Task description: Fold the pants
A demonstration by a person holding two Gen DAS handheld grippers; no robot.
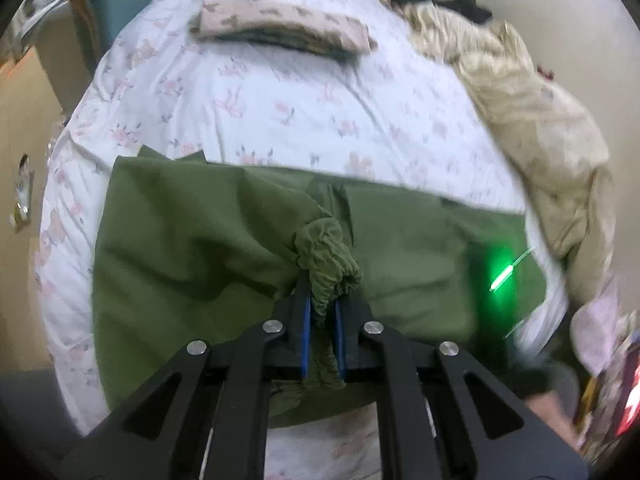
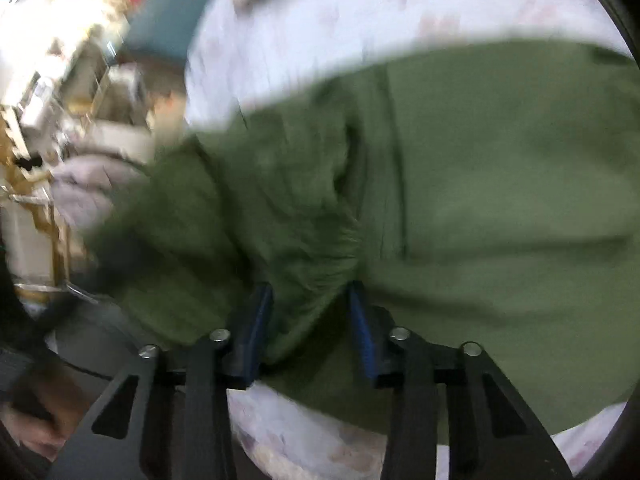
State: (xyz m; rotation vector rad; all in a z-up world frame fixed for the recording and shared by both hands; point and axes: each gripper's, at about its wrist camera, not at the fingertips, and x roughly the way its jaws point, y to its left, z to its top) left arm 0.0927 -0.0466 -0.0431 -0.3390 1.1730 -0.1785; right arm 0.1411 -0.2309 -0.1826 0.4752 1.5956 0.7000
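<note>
Green pants (image 1: 192,240) lie spread across the floral bed sheet (image 1: 248,112). My left gripper (image 1: 320,292) is shut on the gathered elastic waistband (image 1: 328,256), and the cloth lifts into a ridge at the pinch. In the blurred right wrist view the same green pants (image 2: 500,180) fill most of the frame. My right gripper (image 2: 310,300) is low over them. Its blue pads (image 2: 260,320) stand apart around a loose bunch of the green cloth, which is not clamped.
A folded patterned garment (image 1: 280,28) lies at the far side of the bed. A crumpled beige blanket (image 1: 532,120) runs along the right edge. A green light (image 1: 502,276) glows on the pants. Cluttered furniture (image 2: 60,120) stands left of the bed.
</note>
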